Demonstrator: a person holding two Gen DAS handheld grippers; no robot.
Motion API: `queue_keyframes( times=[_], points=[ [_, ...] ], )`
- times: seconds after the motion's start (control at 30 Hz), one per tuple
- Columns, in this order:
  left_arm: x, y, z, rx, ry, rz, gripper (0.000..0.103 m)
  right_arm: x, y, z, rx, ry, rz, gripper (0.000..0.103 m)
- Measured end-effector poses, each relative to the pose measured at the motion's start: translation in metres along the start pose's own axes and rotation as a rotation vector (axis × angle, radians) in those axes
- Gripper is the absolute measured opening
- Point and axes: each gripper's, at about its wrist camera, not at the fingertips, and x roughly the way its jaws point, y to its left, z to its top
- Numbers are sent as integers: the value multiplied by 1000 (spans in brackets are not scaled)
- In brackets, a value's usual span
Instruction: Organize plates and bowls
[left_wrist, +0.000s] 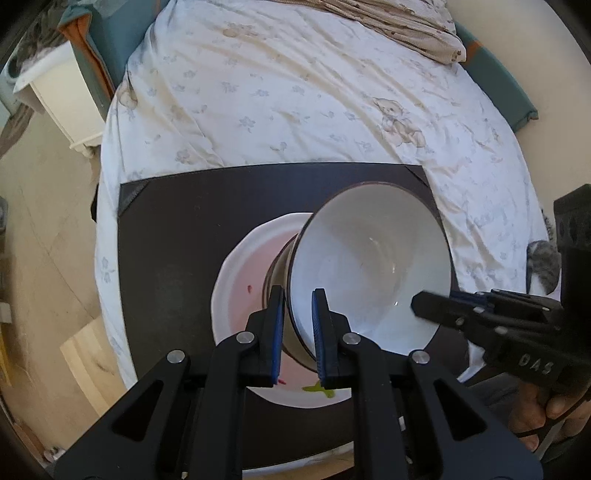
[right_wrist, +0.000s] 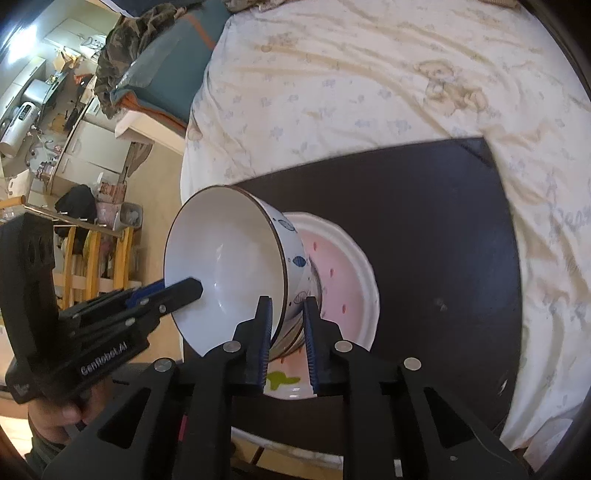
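Observation:
A white bowl (left_wrist: 369, 273) with a dark rim is held tilted above a pink plate with a white rim (left_wrist: 240, 291), which lies on a dark board (left_wrist: 177, 236). My left gripper (left_wrist: 298, 332) is shut on the bowl's rim on one side. My right gripper (right_wrist: 285, 332) is shut on the rim on the other side. In the right wrist view the bowl (right_wrist: 225, 266) shows blue prints on its outside and hangs over the plate (right_wrist: 340, 280). A second bowl seems to sit under it, mostly hidden.
The board (right_wrist: 424, 229) lies on a bed with a white printed sheet (left_wrist: 295, 92). A white nightstand (left_wrist: 62, 99) stands at the left. A wooden rack (right_wrist: 92, 258) and clutter are on the floor at the left.

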Motion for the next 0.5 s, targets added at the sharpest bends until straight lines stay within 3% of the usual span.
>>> queue_keyframes(
  times=[0.5],
  points=[
    [6,10,-2,-27,48,-6,12,18,0,-3,22,89,6,23]
  ],
)
